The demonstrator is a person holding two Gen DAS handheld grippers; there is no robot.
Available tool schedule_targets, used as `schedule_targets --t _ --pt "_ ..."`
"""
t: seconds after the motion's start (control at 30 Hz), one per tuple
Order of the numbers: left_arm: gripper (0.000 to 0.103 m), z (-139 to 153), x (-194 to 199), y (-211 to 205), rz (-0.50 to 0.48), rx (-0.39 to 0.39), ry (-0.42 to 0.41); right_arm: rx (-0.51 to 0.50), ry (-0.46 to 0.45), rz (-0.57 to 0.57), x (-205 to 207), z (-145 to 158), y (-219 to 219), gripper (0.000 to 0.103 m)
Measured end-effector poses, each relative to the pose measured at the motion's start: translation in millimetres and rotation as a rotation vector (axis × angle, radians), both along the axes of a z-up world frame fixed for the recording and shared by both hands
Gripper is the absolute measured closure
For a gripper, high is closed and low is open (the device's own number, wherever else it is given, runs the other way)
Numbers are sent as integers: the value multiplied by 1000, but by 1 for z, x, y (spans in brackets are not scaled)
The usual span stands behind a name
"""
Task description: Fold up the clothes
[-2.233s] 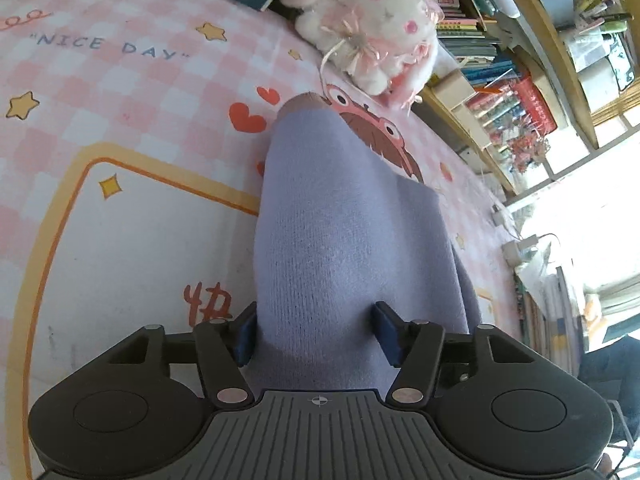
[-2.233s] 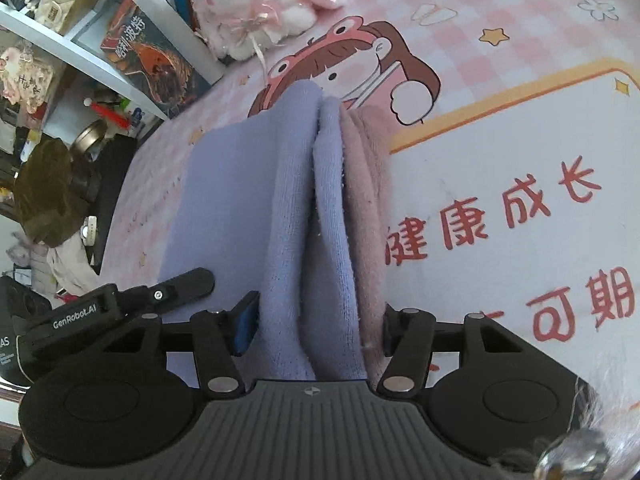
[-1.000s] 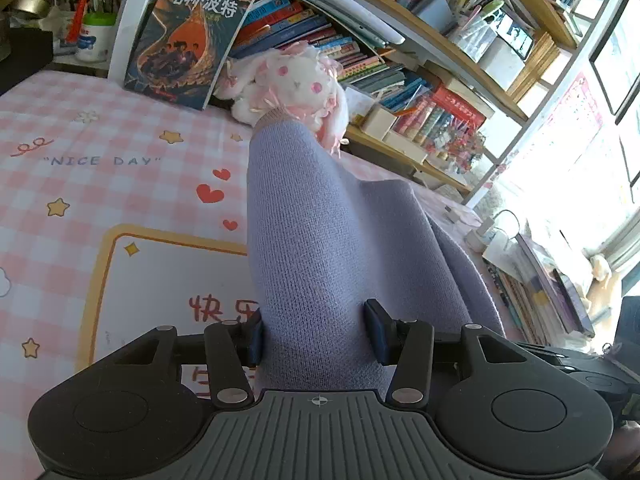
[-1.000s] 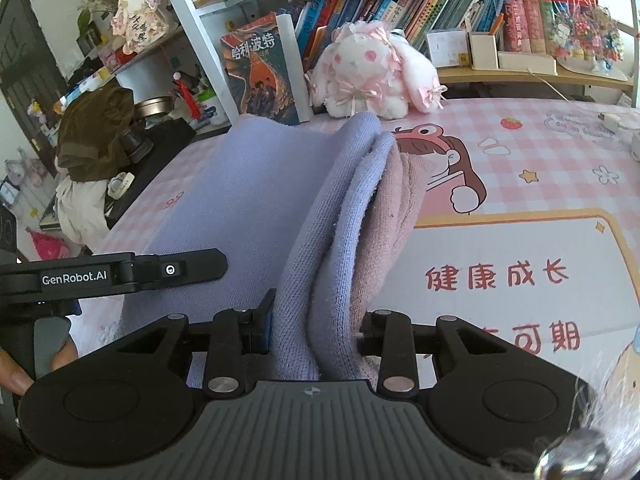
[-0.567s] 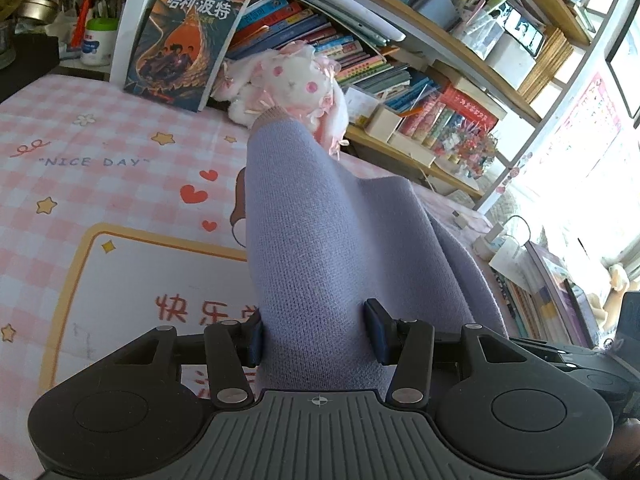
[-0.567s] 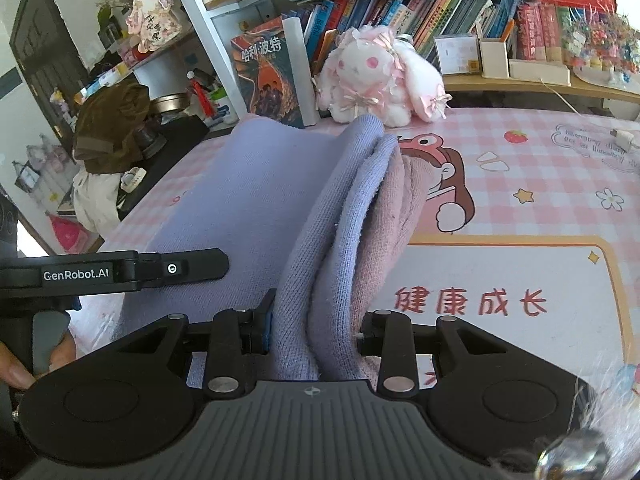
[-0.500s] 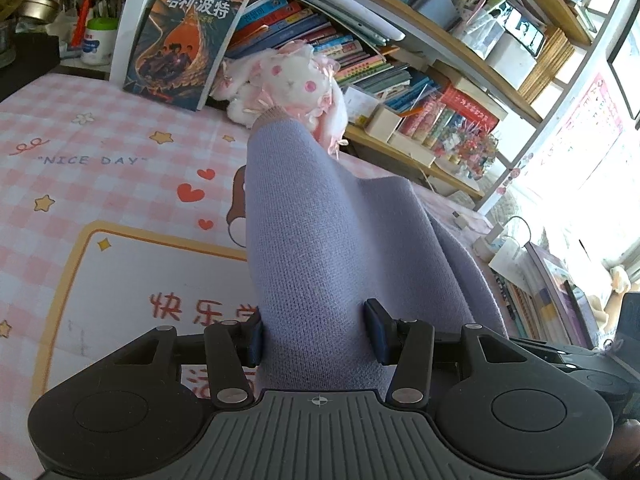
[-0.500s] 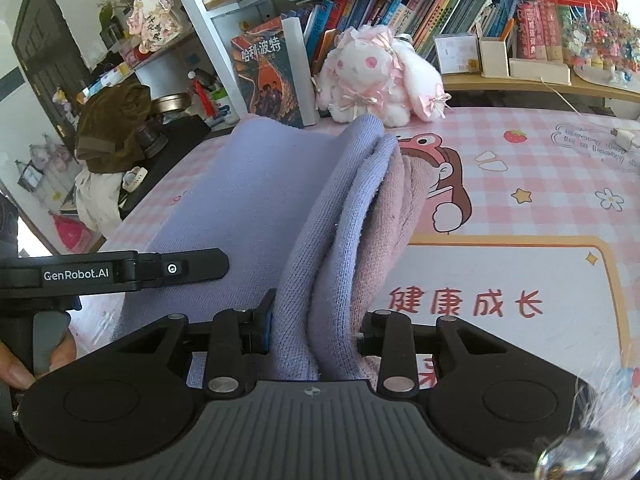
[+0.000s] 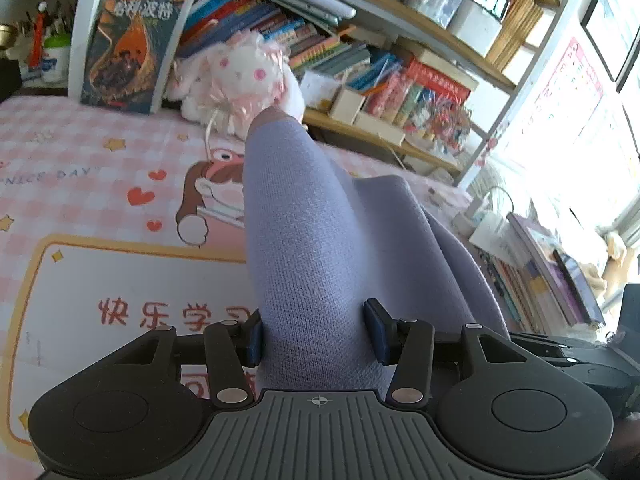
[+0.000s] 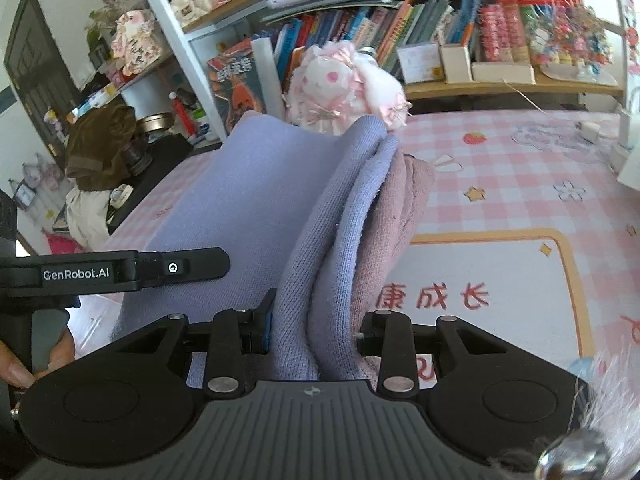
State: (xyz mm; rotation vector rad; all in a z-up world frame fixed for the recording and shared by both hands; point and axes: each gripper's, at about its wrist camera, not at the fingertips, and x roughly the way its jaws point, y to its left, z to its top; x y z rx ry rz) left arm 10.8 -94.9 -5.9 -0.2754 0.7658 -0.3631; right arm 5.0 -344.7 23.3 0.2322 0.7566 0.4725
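Both grippers are clamped on the same lilac knitted sweater (image 9: 316, 264). The left gripper (image 9: 316, 336) has its blue pads pressed into a thick, rounded bunch of the knit, which fills the whole gap between the jaws and bulges past them. The right gripper (image 10: 314, 332) squeezes several stacked folds: two lilac layers on the left and a dusty-pink layer against its right finger.

From the left gripper the sweater runs forward and up as a rounded ridge, ending at a pinkish cuff or hem in front of a white and pink plush rabbit (image 9: 240, 76). To the right of that ridge a flatter panel of the sweater spreads out and drops toward the other gripper's black body at the frame edge. In the right wrist view the folds rise from the jaws to a crest, and a broad, smooth lilac panel stretches left toward the left gripper's handle, marked GenRobot.AI, where a person's fingertips (image 10: 16, 372) wrap the grip. Both tools tilt moderately downward, side by side, holding the sweater off the surface.

Beneath lies a pink checked mat (image 9: 80, 152) with stars, hearts, a cartoon figure and red characters inside an orange-bordered white panel. Behind it stand bookshelves (image 10: 440, 40) packed with books, and an upright book (image 9: 132, 48) leans beside the rabbit.
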Motion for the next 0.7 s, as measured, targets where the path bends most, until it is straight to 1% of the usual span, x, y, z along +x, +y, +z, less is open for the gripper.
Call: schedule_targets --t 0.1,0.2,0.3,0.37,0.5,0.7 --pt "55 -1 6 7 -18 -12 -1 3 14 -14 1 -2 2 72" --pt "55 0 12 16 -47 -10 -14 -16 -2 -29 3 1 10 72" --pt "55 3 22 35 -67 -6 -2 -14 7 -51 8 1 23 72" --pt "55 5 28 53 -68 -12 6 -11 18 -58 13 1 38 72" --pt "55 6 41 90 -69 -40 35 -39 1 -43 18 6 76 72" --pt "55 6 50 133 -95 -22 31 -44 0 -59 25 5 125 72"
